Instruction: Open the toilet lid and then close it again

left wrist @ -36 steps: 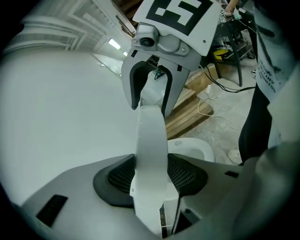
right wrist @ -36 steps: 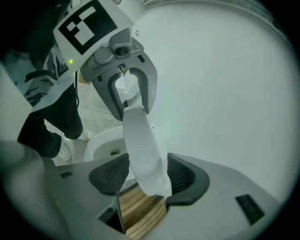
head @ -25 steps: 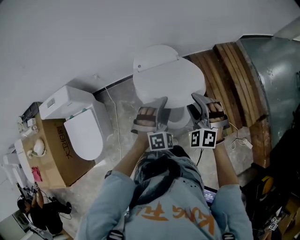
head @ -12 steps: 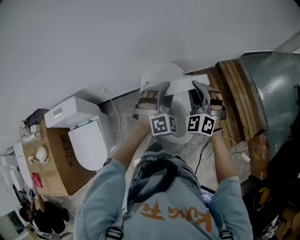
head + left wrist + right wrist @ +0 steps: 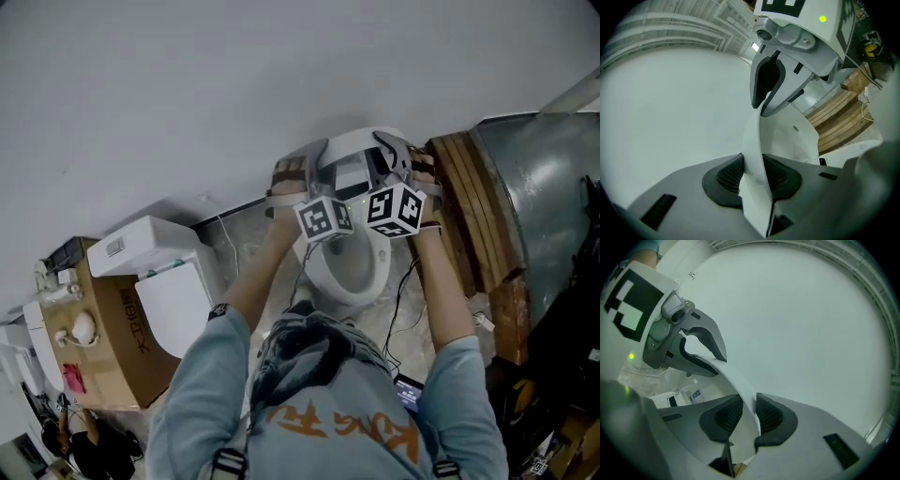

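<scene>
The white toilet lid (image 5: pixel 361 150) stands raised near the wall, and the open bowl (image 5: pixel 352 267) shows below it. My left gripper (image 5: pixel 314 161) grips the lid's left edge, and my right gripper (image 5: pixel 392 152) grips its right edge. Both pairs of jaws have just been closing, with the lid rim between them. In the left gripper view the thin lid rim (image 5: pixel 787 140) is pinched between the dark pads (image 5: pixel 729 176), with the right gripper (image 5: pixel 768 89) beyond. In the right gripper view the rim (image 5: pixel 733 376) sits between the pads (image 5: pixel 771 416), with the left gripper (image 5: pixel 701 350) behind.
A second white toilet (image 5: pixel 164 281) rests on a cardboard box (image 5: pixel 112 342) at the left. Wooden planks (image 5: pixel 469 206) and a grey metal body (image 5: pixel 553 216) stand on the right. A cable (image 5: pixel 403 291) runs over the floor beside the bowl. The white wall is just behind the lid.
Both grippers have risen and moved toward the wall. The lid has swung from lying flat over the bowl to standing up, which uncovers the bowl.
</scene>
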A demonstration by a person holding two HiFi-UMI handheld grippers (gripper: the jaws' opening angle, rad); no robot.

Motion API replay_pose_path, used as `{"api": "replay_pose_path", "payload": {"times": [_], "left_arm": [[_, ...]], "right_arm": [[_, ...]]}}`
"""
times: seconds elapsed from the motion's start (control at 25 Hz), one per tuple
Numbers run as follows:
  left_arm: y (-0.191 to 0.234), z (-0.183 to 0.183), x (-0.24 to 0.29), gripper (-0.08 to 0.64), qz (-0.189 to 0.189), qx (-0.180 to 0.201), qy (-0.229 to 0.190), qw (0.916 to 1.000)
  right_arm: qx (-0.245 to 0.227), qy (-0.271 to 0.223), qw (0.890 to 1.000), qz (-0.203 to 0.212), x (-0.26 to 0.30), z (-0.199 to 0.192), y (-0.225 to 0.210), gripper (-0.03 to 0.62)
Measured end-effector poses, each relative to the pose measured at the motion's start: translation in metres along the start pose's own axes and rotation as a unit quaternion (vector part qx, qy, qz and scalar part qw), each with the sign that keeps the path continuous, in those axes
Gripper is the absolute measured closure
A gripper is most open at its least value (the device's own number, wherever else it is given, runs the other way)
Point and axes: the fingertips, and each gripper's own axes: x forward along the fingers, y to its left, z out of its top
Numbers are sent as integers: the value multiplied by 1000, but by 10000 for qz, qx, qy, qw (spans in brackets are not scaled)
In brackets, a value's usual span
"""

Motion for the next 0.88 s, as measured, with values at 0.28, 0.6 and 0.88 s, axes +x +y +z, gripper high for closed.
{"api": "replay_pose_path", "payload": {"times": [0.28,0.6,0.88], "left_arm": [[40,-23,63,443,-128,-295,200,9993],[60,-41,103,443,-223,-546,243,9980],[65,-54,128,446,-560,-725,326,9953]], "right_arm": [[49,304,9994,141,80,14,-28,512],[164,488,9981,327,131,22,-42,512],[-457,860,9940,498,167,18,-42,512]]}}
